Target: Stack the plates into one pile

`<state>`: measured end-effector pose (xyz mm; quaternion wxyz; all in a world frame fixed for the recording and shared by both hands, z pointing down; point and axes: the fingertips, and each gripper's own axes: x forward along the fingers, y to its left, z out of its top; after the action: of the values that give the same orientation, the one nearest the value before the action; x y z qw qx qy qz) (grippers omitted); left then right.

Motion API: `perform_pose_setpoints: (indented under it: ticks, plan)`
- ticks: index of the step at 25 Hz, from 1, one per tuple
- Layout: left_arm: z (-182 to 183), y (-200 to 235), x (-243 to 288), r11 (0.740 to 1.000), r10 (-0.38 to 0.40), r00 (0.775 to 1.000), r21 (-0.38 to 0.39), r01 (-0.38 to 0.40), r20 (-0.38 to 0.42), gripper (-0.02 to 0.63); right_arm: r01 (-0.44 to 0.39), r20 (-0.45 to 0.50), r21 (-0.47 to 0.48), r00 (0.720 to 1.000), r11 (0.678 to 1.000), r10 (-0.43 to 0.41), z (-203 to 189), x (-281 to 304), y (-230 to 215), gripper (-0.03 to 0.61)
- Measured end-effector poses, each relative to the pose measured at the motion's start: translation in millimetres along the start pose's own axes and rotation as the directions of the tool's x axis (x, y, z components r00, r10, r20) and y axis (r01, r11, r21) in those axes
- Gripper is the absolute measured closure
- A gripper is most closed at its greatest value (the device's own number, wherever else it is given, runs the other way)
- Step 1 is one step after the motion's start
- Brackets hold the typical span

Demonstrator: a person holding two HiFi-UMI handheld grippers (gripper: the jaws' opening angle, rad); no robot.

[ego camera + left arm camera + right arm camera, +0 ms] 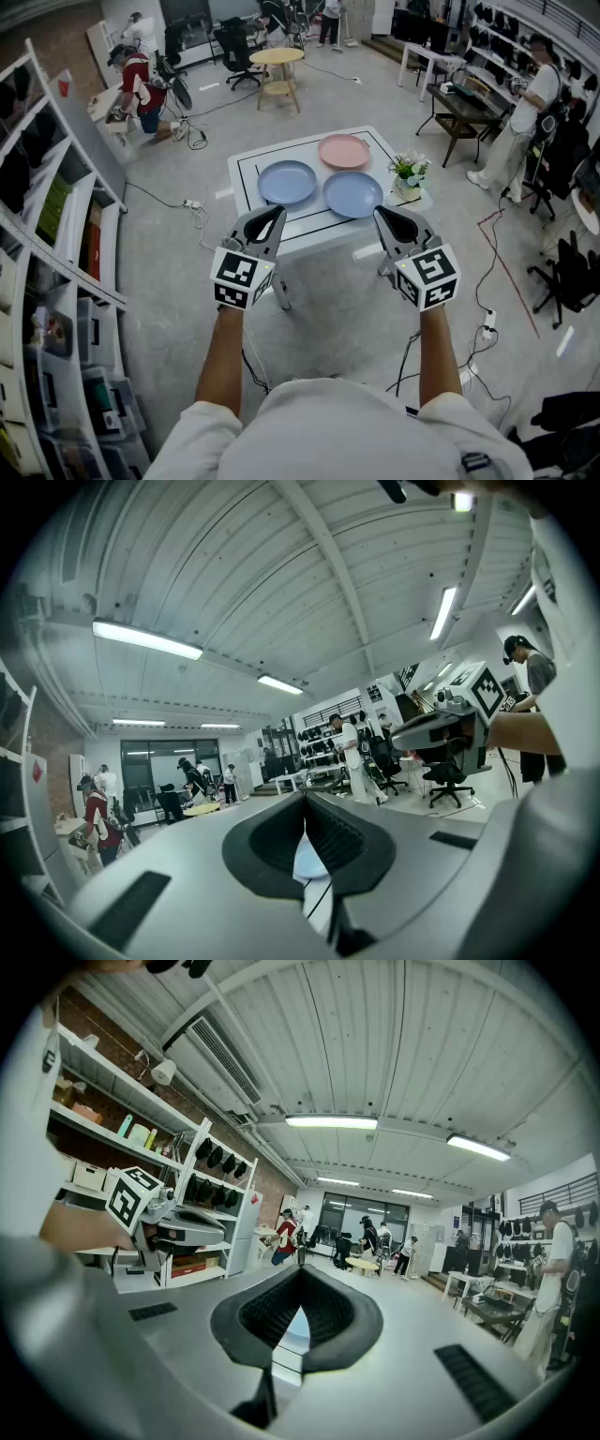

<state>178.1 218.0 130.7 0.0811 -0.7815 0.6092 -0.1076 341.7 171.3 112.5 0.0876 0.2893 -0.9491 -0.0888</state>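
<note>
Blue plate (309, 860) — mere sliver past left tongs (305, 803)

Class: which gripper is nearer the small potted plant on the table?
Right. The right gripper hangs just short of the potted plant, before the table's near edge; the left gripper is farther away, to the plant's left.

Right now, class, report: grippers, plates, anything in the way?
Left gripper, right gripper shut, empty. Left blue plate, right blue plate, pink plate unstacked on table. Potted flowers at edge.
</note>
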Motion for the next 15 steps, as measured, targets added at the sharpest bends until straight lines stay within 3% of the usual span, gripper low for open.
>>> perform_pose_setpoints:
  ticks: [7, 15]
  plan:
    - [0.8, -18.3, 20.1, 1.000, 0.019, 1.000, -0.007, -0.019, -0.008, 0.597, 0.022, 0.018, 0.036, 1.000, 0.999, -0.022, -14.5, -9.7, -30.7, 0.565]
    - [-8.5, -46.9, 47.8, 1.000, 0.027, 0.999, -0.012, -0.028, -0.036, 0.597, -0.053, -0.002, 0.084, 0.999, 0.995, 0.053, -47.4, -11.9, -53.8, 0.565]
